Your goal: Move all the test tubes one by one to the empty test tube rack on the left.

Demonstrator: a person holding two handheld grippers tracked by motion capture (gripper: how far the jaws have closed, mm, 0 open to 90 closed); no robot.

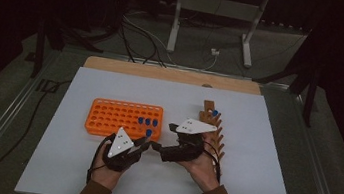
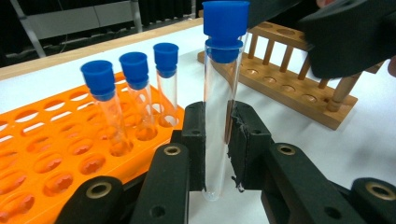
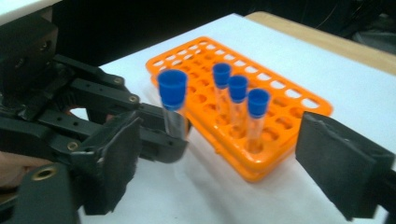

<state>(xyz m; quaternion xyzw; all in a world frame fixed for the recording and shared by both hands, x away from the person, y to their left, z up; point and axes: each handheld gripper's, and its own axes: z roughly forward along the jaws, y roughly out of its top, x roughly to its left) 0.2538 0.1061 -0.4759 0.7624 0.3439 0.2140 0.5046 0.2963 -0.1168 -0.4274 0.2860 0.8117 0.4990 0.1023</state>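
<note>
One test tube [image 2: 218,100] stands upright between the pads of my left gripper [image 2: 217,149], clamped at its lower half, long axis vertical and cap on top. It is clear glass with a blue cap [image 2: 225,29], just beside the orange rack [image 2: 56,140]. My right gripper [image 3: 243,163] gapes wide, holding nothing, the tube just ahead of it.

The rack [image 2: 56,144] is bright orange, its holes in even rows. Every tube [image 2: 219,112] is clear glass with a blue cap [image 2: 225,28]; three more caps [image 3: 238,88] of the same blue stand over the orange. Both grippers, left [image 2: 218,144] and right [image 3: 219,158], are matt black with brass-coloured pins, each topped by a pale grey plate [image 1: 121,142]. The stand [image 2: 299,79] is light brown wood, the table [image 1: 255,138] white
</note>
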